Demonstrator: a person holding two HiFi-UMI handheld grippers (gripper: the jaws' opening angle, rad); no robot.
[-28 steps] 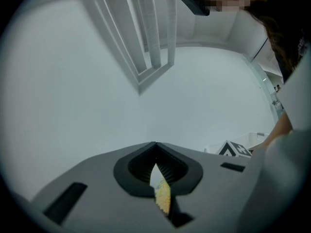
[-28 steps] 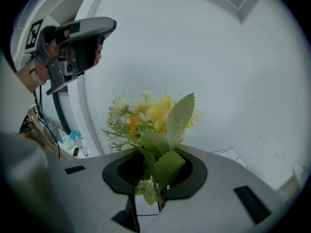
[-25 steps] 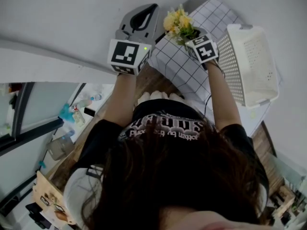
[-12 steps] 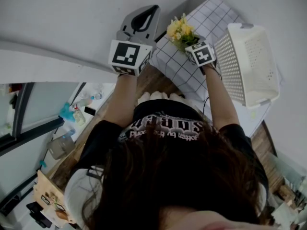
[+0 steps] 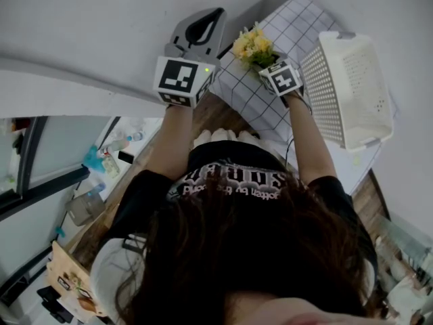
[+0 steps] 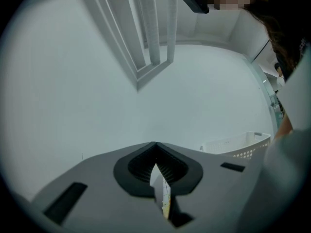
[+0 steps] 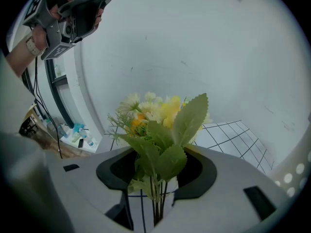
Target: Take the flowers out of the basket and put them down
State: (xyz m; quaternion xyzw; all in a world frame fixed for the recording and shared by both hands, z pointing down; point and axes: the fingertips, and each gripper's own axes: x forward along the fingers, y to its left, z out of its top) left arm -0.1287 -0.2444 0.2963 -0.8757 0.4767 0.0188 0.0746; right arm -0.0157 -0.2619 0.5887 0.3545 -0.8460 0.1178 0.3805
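A small bunch of yellow and white flowers (image 5: 252, 46) with green leaves stands over the checked cloth (image 5: 270, 107). In the right gripper view the flowers (image 7: 160, 125) rise between the jaws of my right gripper (image 7: 160, 152), their stems low in the gap. Those jaws have just been opening, and cloth shows beside the stems. In the head view my right gripper (image 5: 265, 58) is just below the blooms. The white perforated basket (image 5: 352, 93) lies to the right of it. My left gripper (image 5: 214, 12) is held up to the left, shut and holding nothing, with its tips (image 6: 155, 144) together.
The checked cloth (image 7: 233, 135) covers a table against a plain white wall. The basket's rim (image 6: 238, 144) shows at the right of the left gripper view. Bottles and small items (image 5: 108, 161) sit on a low ledge at the left, beside the wooden floor.
My right gripper has sunk a little toward the checked cloth with the flowers. The left gripper has stayed where it was.
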